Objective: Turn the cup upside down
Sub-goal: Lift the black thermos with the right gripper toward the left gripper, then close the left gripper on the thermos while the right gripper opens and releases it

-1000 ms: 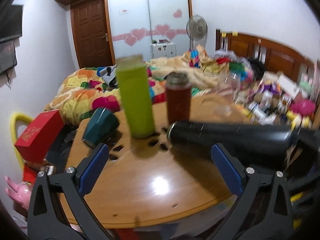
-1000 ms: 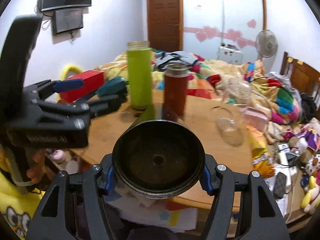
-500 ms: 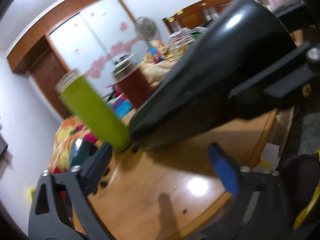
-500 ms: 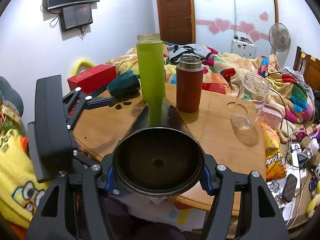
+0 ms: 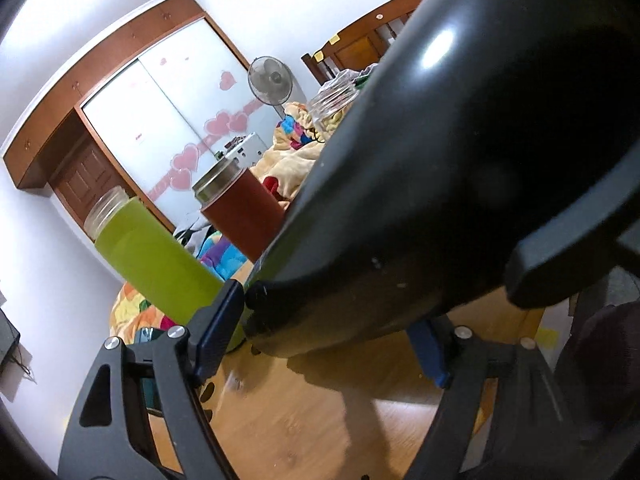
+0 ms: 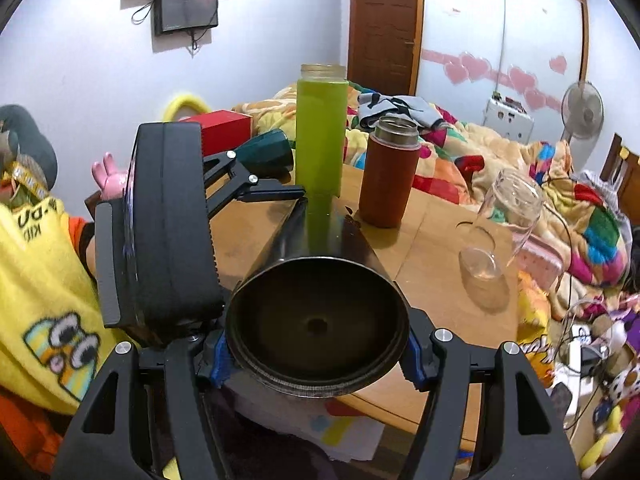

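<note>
Cup (image 6: 316, 312), glossy black, lies sideways clamped in right claw (image 6: 316, 354); left claw (image 5: 324, 328) apart.

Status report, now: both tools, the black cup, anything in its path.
Right tool clamped on black cup, held level, end facing camera. Left tool open around its far end. Green bottle and brown flask just beyond.
</note>
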`<state>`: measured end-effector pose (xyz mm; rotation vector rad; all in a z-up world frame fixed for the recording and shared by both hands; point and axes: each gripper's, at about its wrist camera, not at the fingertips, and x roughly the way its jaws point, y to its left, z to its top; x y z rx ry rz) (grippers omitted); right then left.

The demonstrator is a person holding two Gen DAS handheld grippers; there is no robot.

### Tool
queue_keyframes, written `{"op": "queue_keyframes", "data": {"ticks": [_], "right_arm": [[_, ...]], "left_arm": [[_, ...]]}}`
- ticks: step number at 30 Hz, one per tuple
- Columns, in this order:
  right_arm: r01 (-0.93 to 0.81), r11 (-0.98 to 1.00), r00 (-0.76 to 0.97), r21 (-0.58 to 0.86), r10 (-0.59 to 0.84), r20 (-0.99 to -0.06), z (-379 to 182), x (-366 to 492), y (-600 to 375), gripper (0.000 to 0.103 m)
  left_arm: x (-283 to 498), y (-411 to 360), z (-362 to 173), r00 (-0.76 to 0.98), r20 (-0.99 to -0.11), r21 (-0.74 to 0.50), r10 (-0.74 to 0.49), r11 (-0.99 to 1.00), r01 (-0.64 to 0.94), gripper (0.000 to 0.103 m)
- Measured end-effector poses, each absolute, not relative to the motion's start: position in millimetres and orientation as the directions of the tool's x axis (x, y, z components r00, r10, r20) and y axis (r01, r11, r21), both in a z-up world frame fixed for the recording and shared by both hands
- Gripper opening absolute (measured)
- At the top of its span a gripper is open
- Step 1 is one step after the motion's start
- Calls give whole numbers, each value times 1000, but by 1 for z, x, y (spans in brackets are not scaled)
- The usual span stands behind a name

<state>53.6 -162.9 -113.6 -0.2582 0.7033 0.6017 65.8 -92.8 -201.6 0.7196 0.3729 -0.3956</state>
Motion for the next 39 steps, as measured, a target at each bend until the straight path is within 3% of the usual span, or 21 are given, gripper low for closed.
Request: {"op": "queue_keyframes", "data": {"ticks": [9, 20, 31, 39], "right_arm": [[-677, 728, 593, -105, 456, -664, -106, 43, -169, 62], [-737, 674, 508, -54, 500, -701, -99, 55, -179, 63], [-721, 690, 533, -63, 495, -686, -93, 46, -189, 66], [-587, 802, 655, -112, 388, -649, -85, 65, -194, 66]], "left_arm": [[55, -103, -201, 874, -411, 590, -258, 655, 471, 78], [60, -102, -203, 897, -391, 572, -207, 709, 413, 77], [45, -106, -195, 909, -387, 504, -156, 789, 351, 72], [52, -99, -177, 885, -443, 394, -142, 856, 335, 68]]}}
